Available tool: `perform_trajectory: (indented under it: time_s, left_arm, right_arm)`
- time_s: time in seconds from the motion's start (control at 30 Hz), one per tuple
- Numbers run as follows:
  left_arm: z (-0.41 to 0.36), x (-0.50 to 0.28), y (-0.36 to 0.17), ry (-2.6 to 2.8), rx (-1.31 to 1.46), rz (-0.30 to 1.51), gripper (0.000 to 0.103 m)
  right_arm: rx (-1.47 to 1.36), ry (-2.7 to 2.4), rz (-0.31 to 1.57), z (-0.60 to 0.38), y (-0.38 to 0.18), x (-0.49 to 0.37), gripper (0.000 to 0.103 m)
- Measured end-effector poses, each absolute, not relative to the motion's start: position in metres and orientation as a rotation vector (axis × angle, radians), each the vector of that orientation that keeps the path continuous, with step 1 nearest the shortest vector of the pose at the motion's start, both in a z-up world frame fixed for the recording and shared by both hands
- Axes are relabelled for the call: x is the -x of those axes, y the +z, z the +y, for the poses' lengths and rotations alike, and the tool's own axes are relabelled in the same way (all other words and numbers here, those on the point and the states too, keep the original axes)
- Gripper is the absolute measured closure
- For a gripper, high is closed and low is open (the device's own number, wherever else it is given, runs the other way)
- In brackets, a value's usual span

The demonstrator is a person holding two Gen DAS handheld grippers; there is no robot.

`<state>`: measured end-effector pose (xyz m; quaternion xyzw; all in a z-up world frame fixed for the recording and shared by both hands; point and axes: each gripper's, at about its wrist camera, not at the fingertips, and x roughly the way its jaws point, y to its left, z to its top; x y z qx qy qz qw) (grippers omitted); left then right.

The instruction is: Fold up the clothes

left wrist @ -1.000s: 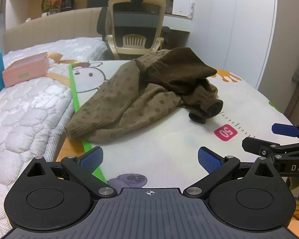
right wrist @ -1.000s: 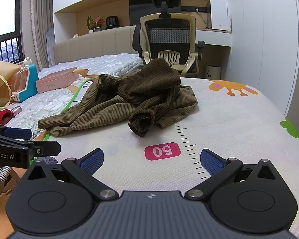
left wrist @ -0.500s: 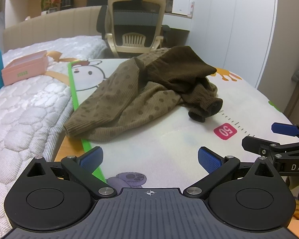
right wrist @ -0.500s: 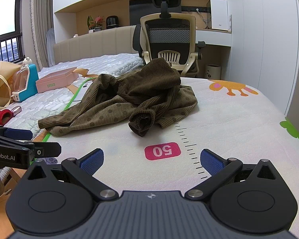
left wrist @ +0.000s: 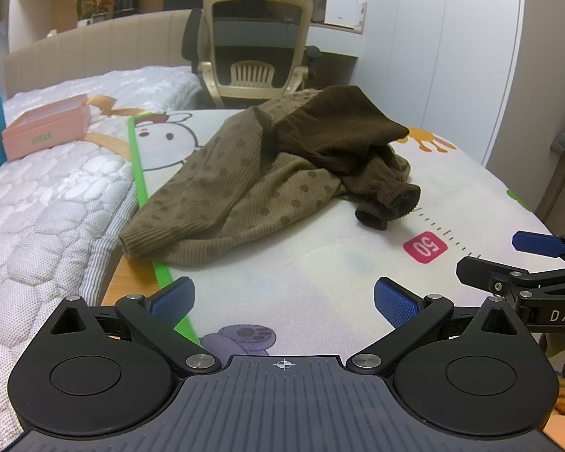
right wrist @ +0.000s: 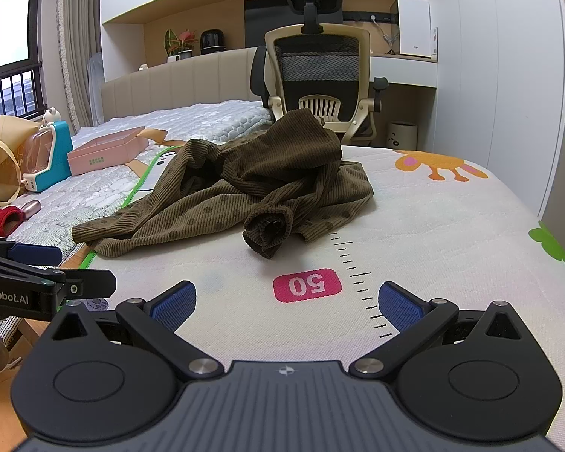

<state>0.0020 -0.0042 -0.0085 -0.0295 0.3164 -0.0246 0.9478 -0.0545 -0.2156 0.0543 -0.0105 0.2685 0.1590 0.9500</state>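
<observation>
Left wrist view: brown sweater crumpled on play mat, slightly nearer than second ago. Left hand-held gripper, right hand-held gripper both wide, empty. Approach under way; folding unstarted.

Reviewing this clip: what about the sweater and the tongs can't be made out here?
- Sweater: bunched; both views hide its second sleeve and collar under its own folds.
- Right tongs: cut off by the left wrist view's right edge.
- Left tongs: cut off by the right wrist view's left edge.
</observation>
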Motion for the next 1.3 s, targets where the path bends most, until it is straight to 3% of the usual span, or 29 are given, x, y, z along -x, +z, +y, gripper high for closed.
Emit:
perform_trajectory:
  time_s: [1.3]
  left_arm:
    - [-0.006, -0.0037, -0.0096, -0.057, 0.044, 0.652, 0.0]
  right_arm:
    - [0.018, 0.327, 0.56, -0.2154, 0.0522, 0.0536, 0.0]
